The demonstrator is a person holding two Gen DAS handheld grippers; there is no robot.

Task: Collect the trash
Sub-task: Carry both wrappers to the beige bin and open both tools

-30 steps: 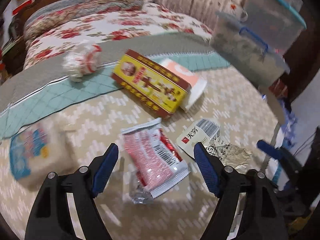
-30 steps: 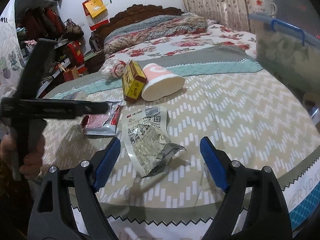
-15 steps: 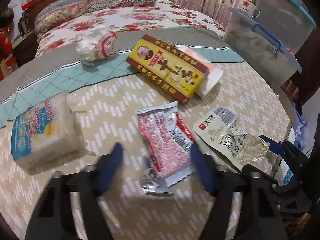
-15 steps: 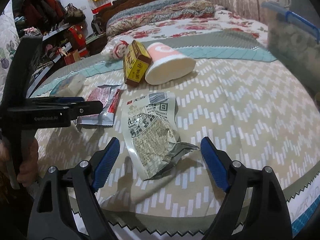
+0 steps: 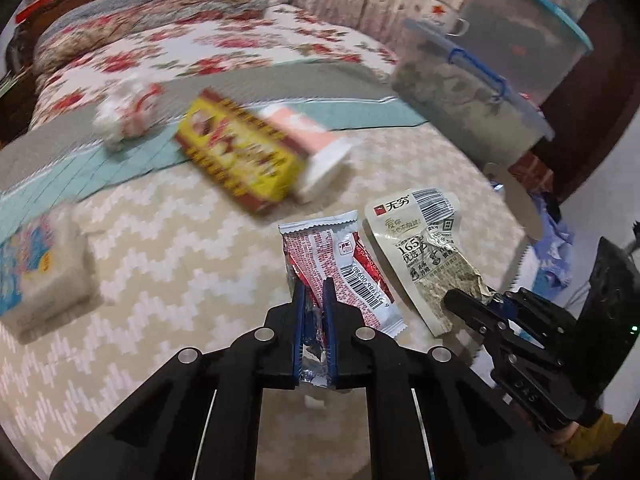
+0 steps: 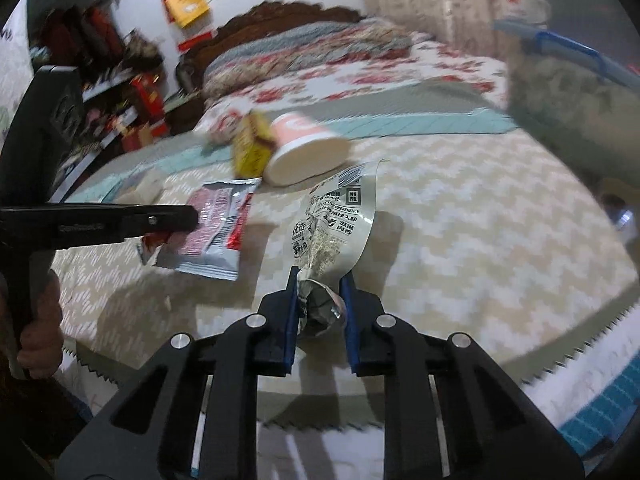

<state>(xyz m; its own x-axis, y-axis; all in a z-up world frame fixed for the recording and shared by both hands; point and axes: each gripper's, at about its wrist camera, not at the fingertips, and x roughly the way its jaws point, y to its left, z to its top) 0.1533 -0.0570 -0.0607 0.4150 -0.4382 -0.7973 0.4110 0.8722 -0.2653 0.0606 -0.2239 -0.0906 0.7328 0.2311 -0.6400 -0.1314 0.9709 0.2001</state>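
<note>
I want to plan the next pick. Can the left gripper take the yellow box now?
Probably not yet: the left gripper is shut on the red wrapper. The yellow box lies uncovered beyond it.

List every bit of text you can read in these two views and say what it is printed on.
"无穷": red badge at the top of the beige snack pouch.
"165": same pouch, left wrist view.
"SELECTIVE PREFERENCE": same pouch, right wrist view.
"优选": same pouch.
Barcode digits on the red wrapper: partly legible, not reliably.
Yellow box, pink cup, tissue pack: print blurred.
Embossed lettering on the left gripper: too faint to read.
</note>
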